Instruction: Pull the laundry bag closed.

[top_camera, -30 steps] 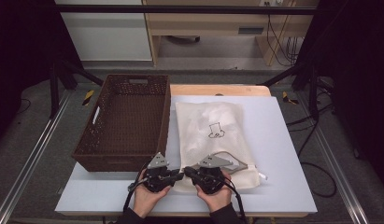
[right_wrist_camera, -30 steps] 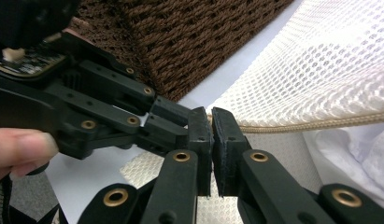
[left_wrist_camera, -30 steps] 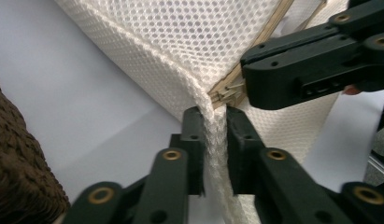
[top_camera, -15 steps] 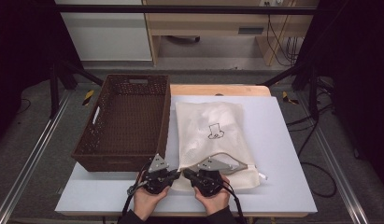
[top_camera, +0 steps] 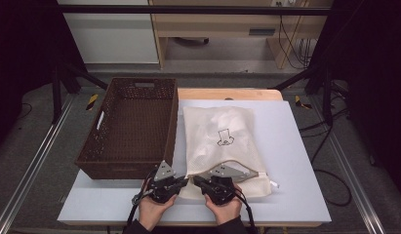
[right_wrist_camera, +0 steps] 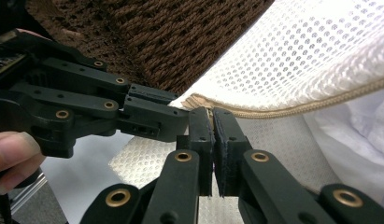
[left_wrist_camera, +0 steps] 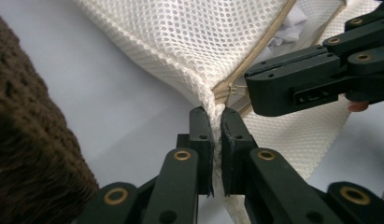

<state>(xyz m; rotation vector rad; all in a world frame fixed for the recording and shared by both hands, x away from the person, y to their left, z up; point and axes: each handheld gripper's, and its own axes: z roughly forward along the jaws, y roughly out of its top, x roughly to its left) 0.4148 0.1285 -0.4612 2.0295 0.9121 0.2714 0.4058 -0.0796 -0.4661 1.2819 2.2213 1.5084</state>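
A white mesh laundry bag (top_camera: 222,141) with white cloth inside lies on the table, right of a brown wicker basket (top_camera: 127,168). Both grippers meet at the bag's near-left corner. My left gripper (left_wrist_camera: 216,114) (top_camera: 186,181) is shut on the mesh fabric (left_wrist_camera: 203,42) just below the zipper's end; its jaws have just been opening very slightly with the mesh still pinched between them. My right gripper (right_wrist_camera: 211,114) (top_camera: 195,179) is shut at the end of the beige zipper (right_wrist_camera: 320,105), on the small metal pull (left_wrist_camera: 234,89). The two sets of jaw tips almost touch.
The basket's woven wall (right_wrist_camera: 180,37) stands close behind the grippers. The white tabletop (top_camera: 295,195) stretches to the right of the bag, with metal rails (top_camera: 37,161) along the sides. A wooden cabinet (top_camera: 222,19) stands beyond the table's far edge.
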